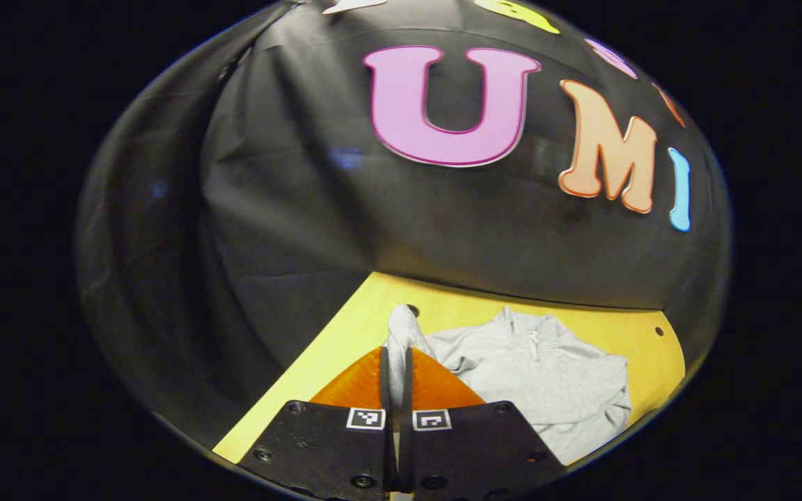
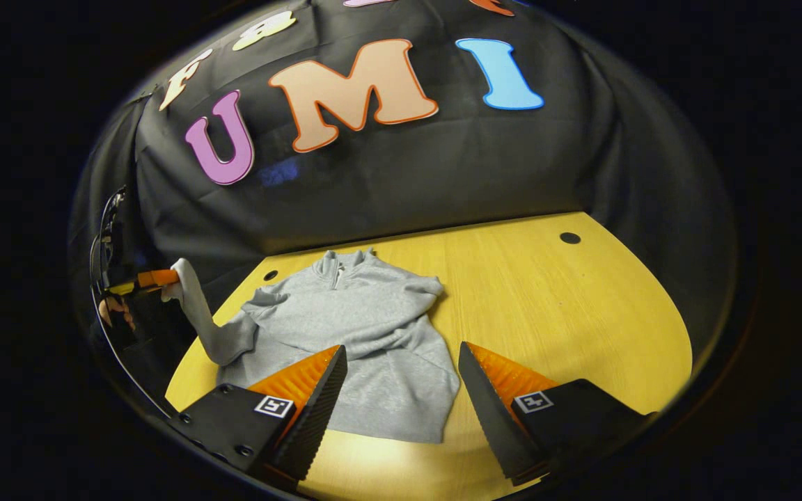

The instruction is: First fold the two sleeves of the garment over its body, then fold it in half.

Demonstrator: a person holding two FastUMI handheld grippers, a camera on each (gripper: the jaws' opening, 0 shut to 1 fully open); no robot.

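My right gripper (image 2: 401,369) spread wide, holding nothing, above hem of soft grey sweatshirt (image 2: 373,341) lying rumpled on smooth yellow table (image 2: 568,313). My left gripper (image 1: 395,362) pinches limp sleeve (image 1: 401,334), lifted off table at sweatshirt's side.

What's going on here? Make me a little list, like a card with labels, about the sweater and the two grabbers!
garment: grey sweater with a zip collar, lying on the yellow table
lifted sleeve: one sleeve pulled up off the table
left gripper: shut on the sleeve's cuff
other sleeve: already folded over the body
right gripper: open, hovering over the sweater's hem, holding nothing
fold in half: not yet done
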